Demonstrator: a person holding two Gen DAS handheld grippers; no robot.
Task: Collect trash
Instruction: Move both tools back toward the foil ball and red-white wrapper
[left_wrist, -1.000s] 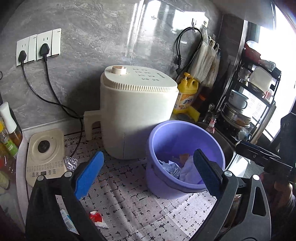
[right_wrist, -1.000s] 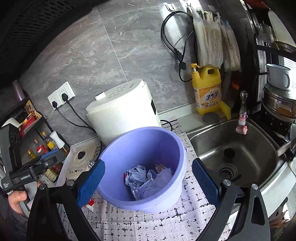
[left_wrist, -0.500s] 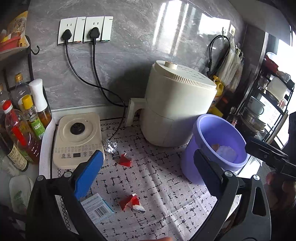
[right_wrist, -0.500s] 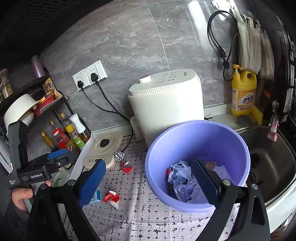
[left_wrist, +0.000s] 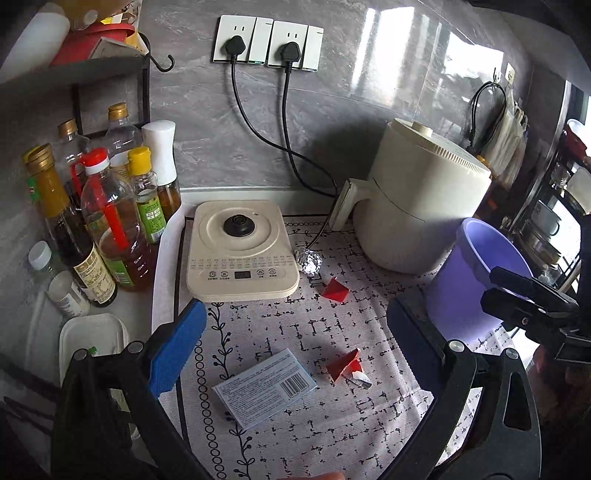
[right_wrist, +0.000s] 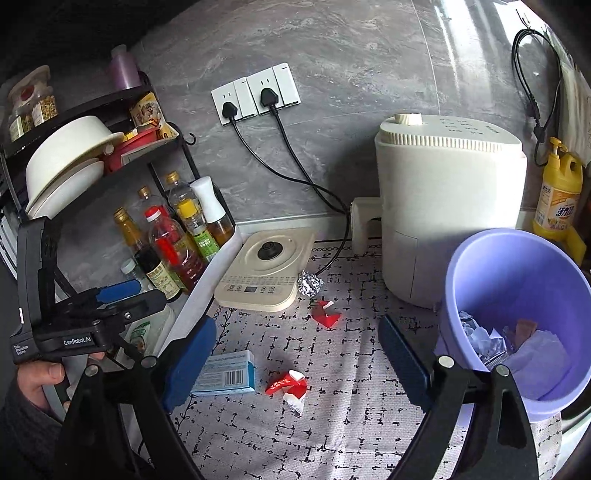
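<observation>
Both grippers hung with jaws spread wide, holding nothing. Between and ahead of the left gripper (left_wrist: 295, 343) lay a blue carton (left_wrist: 264, 390) and crumpled red wrapper (left_wrist: 347, 367); the right gripper (right_wrist: 295, 354) had the purple bin (right_wrist: 517, 321) just right.

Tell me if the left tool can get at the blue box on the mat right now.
Probably yes. The left tool is open and the blue box lies flat on the mat just ahead, nothing on it.
</observation>
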